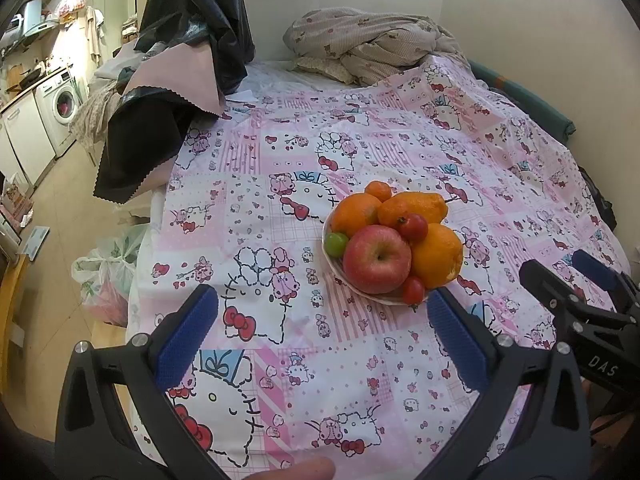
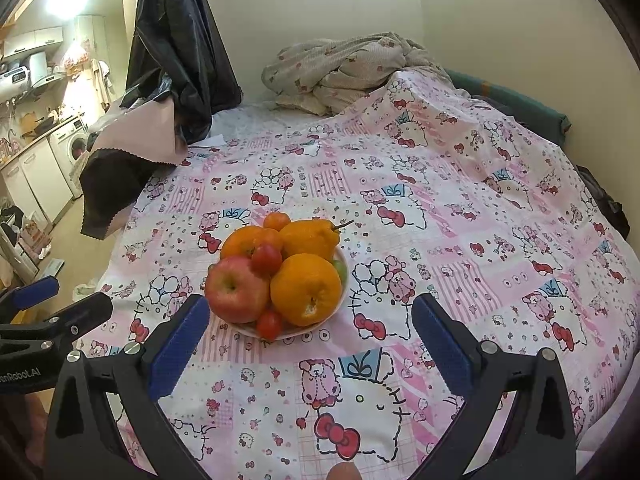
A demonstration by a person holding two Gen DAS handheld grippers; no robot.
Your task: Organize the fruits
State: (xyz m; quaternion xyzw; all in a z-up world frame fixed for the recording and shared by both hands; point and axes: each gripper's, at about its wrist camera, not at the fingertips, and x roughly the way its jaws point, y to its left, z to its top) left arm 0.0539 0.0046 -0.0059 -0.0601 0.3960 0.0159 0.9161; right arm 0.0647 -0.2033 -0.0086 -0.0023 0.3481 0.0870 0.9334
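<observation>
A white plate (image 1: pixel 376 299) (image 2: pixel 338 305) on the pink patterned sheet holds a heap of fruit. A red apple (image 1: pixel 377 258) (image 2: pixel 236 289) lies in front, with several oranges (image 1: pixel 437 255) (image 2: pixel 306 289) beside and behind it. Small red tomatoes (image 1: pixel 413 227) (image 2: pixel 266 259) and a green grape (image 1: pixel 336 244) sit among them. My left gripper (image 1: pixel 322 308) is open and empty, short of the plate and to its left. My right gripper (image 2: pixel 310 314) is open and empty too, its left fingertip close to the apple. The right gripper (image 1: pixel 576 272) also shows at the edge of the left wrist view.
A crumpled blanket (image 1: pixel 372 46) (image 2: pixel 340 68) lies at the far end of the bed by the wall. Dark fabric (image 1: pixel 192 32) (image 2: pixel 172 60) hangs over the far left corner. Plastic bags (image 1: pixel 108 272) sit on the floor left of the bed.
</observation>
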